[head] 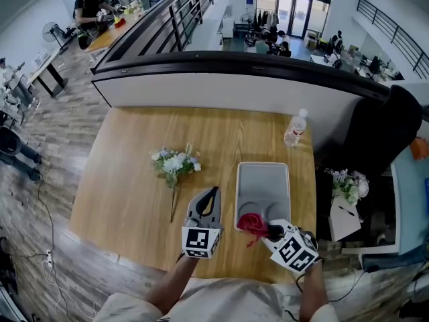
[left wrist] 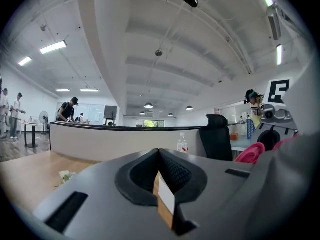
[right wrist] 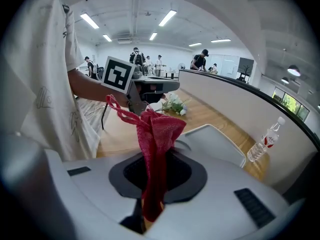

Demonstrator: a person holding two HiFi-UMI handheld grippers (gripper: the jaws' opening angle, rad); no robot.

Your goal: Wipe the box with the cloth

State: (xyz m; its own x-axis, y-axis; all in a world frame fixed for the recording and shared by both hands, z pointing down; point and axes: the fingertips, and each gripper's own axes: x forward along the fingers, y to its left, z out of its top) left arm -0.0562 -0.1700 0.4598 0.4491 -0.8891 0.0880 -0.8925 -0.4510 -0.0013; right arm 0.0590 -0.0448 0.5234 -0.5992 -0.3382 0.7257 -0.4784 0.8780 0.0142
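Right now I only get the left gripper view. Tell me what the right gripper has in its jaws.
Observer: The right gripper is shut on a red cloth, which sticks up from between its jaws.
Operator: Place the box for me.
Observer: The grey box lies flat on the table, to the right of the left gripper.
Operator: Say where the cloth sits against it.
Observer: In the head view the cloth is over the box's near end. I cannot tell whether it touches.
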